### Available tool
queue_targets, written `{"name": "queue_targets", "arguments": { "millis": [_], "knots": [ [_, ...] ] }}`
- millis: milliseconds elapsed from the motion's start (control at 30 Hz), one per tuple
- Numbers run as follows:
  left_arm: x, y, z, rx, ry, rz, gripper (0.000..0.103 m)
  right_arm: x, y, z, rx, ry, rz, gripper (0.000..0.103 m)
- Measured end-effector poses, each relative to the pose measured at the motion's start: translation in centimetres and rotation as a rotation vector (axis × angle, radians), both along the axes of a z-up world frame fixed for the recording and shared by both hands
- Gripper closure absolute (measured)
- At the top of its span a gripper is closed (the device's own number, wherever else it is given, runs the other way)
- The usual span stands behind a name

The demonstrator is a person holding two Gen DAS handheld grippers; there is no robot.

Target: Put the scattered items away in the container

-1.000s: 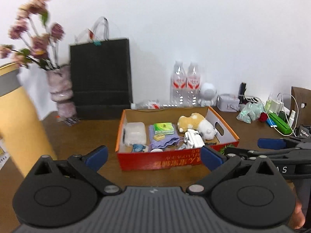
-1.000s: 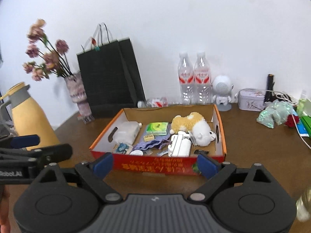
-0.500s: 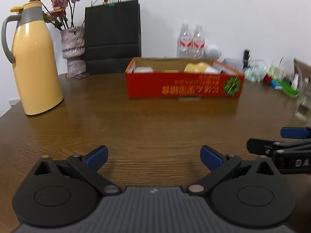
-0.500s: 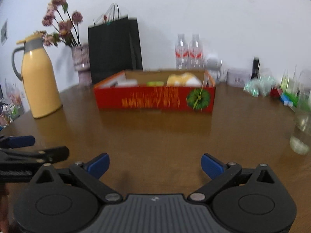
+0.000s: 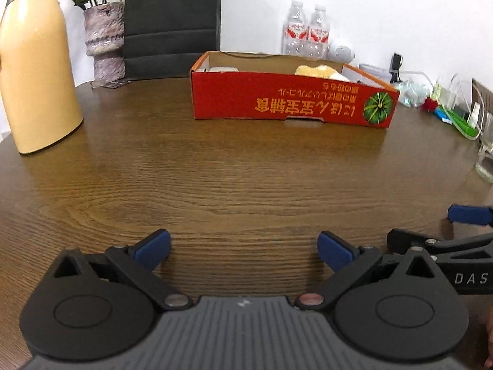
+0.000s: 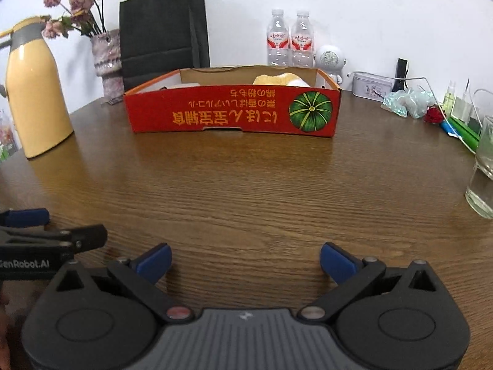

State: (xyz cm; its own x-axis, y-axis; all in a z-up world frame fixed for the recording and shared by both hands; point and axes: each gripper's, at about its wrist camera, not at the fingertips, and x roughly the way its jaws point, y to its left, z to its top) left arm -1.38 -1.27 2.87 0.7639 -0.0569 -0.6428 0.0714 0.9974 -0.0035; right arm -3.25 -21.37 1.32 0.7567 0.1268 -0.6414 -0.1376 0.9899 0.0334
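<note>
A shallow red cardboard box (image 5: 289, 101) with yellow lettering and a green pumpkin print stands on the brown wooden table (image 5: 234, 178). It also shows in the right wrist view (image 6: 234, 112). A yellow and white plush toy (image 6: 282, 79) and a pale item (image 5: 222, 69) peek over its rim; the rest of its contents are hidden. My left gripper (image 5: 243, 248) is open and empty, low over the table near the front edge. My right gripper (image 6: 245, 260) is open and empty beside it, and shows at the right of the left wrist view (image 5: 462, 234).
A yellow thermos (image 6: 34, 92) stands at the left. A vase of dried flowers (image 6: 106, 61), a black paper bag (image 6: 163, 30) and two water bottles (image 6: 289, 40) line the back. A glass (image 6: 483, 169) and cluttered small items (image 6: 409, 101) sit at the right.
Both grippers have dropped from above the box and pulled back to low over the table's front. The box now shows from the side, farther away. Both stay open.
</note>
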Motion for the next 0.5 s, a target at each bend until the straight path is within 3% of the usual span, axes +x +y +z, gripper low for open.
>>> {"name": "queue_targets", "arguments": {
  "millis": [500],
  "knots": [
    [0.43,-0.13,-0.02,0.016,0.005,-0.014,0.0,0.71,-0.1,0.07,-0.013,0.005,-0.006,0.0]
  ]
}}
